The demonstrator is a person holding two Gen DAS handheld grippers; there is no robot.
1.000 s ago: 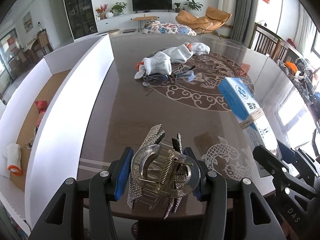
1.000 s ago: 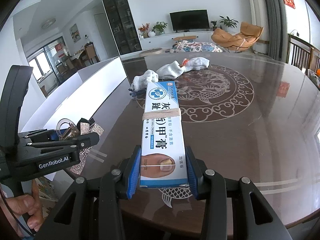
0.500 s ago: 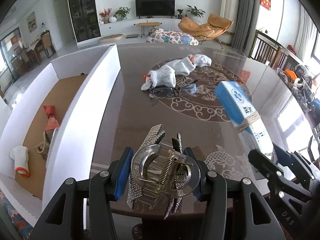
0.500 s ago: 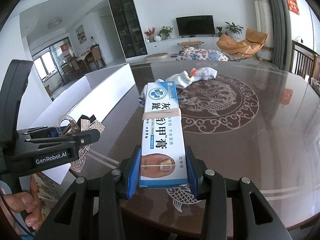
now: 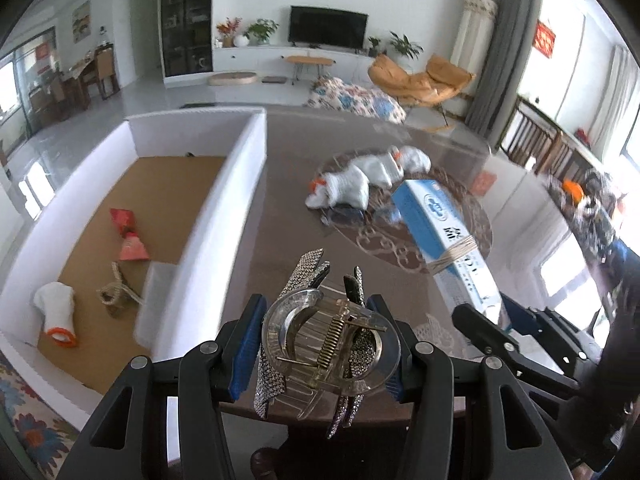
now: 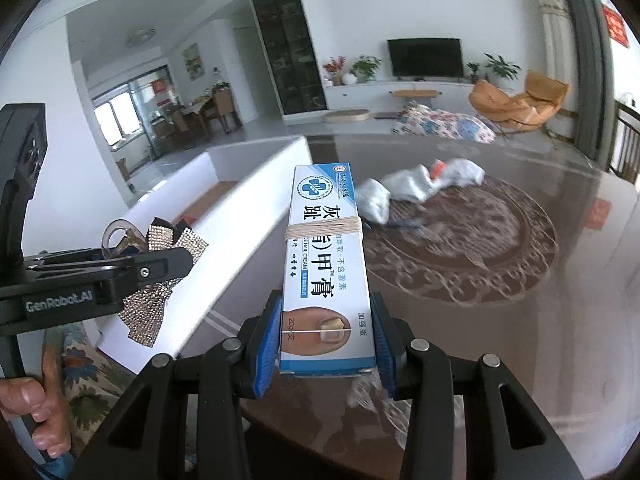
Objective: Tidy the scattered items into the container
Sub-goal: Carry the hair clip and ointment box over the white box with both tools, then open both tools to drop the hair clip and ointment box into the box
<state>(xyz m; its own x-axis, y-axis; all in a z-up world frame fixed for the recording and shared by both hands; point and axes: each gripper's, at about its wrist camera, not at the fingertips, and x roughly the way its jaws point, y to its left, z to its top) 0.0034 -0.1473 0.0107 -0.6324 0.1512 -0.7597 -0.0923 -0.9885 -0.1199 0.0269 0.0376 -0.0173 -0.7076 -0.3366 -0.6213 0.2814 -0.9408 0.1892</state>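
My left gripper [image 5: 320,348] is shut on a clear hair clip with a rhinestone bow [image 5: 326,344], held above the table's near edge, just right of the white box [image 5: 224,220]. The clip also shows in the right wrist view [image 6: 156,280]. My right gripper [image 6: 326,348] is shut on a blue and white nail cream box [image 6: 326,264] bound with a rubber band; it shows in the left wrist view [image 5: 444,240] too. White gloves [image 5: 368,180] and glasses [image 5: 348,214] lie on the table's round pattern.
The white box with a brown floor holds a red item [image 5: 130,236], a twine bundle [image 5: 116,288], a white glove [image 5: 56,312] and a clear packet [image 5: 158,292]. The brown table [image 5: 280,220] has its edge under both grippers. A patterned rug [image 5: 28,420] lies below.
Both grippers have risen and tipped toward the white box, whose inside now shows far more. Both holds are unchanged.
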